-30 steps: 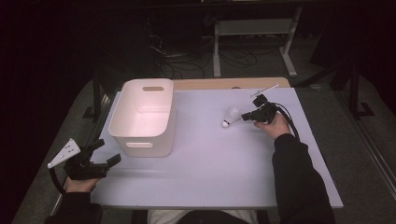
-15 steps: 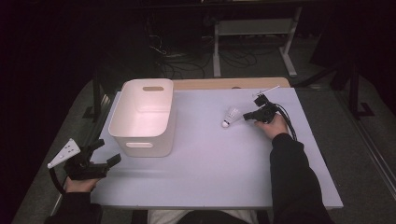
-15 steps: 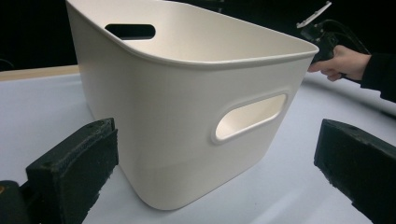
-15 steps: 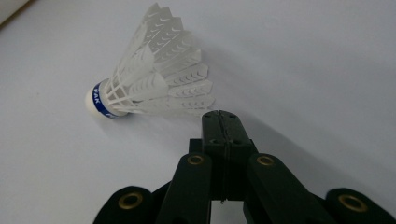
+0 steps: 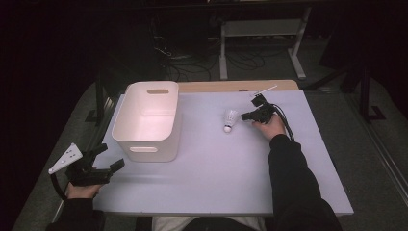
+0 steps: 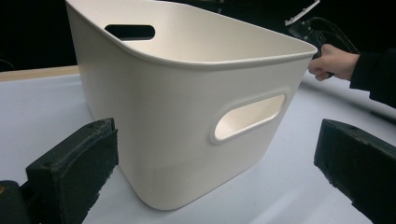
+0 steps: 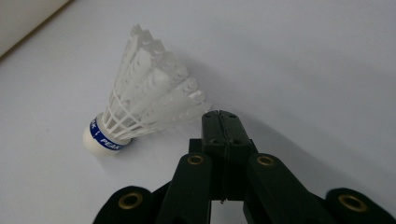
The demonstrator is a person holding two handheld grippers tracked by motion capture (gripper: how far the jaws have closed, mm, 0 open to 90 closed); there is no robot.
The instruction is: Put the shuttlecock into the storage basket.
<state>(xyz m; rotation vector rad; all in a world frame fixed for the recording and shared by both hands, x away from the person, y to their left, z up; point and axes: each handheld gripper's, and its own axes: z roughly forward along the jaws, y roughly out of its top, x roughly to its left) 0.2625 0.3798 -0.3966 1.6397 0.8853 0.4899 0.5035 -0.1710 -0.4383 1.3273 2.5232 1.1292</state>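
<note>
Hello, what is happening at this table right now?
A person holds a gripper in each hand at a pale table. The right gripper, jaws shut with nothing between them, has its tips right beside the feathers of a white shuttlecock lying on its side; whether they touch is hard to tell. The left gripper rests open at the table's near left corner, pointing at an empty white bin. The shuttlecock is not yet picked up.

high view overhead; gripper views close, table-level.
</note>
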